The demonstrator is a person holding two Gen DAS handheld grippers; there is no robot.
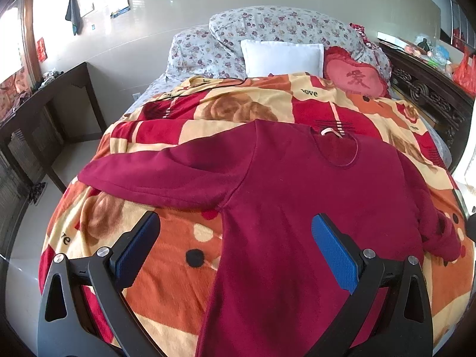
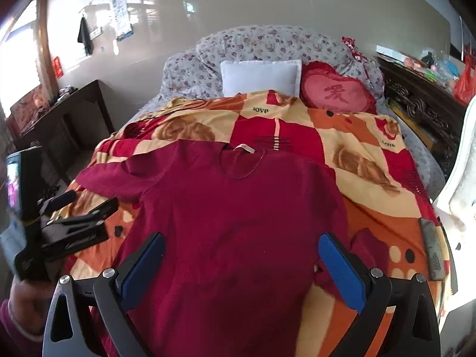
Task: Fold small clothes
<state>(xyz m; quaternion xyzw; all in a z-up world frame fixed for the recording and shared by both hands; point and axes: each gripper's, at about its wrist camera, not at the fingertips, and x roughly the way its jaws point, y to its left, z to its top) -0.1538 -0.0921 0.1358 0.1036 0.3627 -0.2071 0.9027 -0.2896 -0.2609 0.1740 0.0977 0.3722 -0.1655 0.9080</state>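
Note:
A dark red long-sleeved top (image 1: 297, 196) lies flat on the patterned blanket, neck away from me; it also shows in the right wrist view (image 2: 226, 214). Its left sleeve (image 1: 154, 178) stretches out to the left. Its right sleeve (image 1: 437, 232) lies bunched at the right edge. My left gripper (image 1: 235, 247) is open and empty, hovering over the top's left side below the armpit. My right gripper (image 2: 241, 264) is open and empty over the top's lower body. The left gripper (image 2: 86, 208) also shows in the right wrist view, at the left of the top.
The orange, red and cream blanket (image 1: 166, 273) covers the bed. A white pillow (image 1: 282, 56), a heart cushion (image 1: 357, 80) and floral bedding (image 1: 267, 26) lie at the head. A dark wooden cabinet (image 1: 44, 119) stands left; carved furniture (image 1: 431, 95) right. A grey flat object (image 2: 433, 250) lies at the blanket's right edge.

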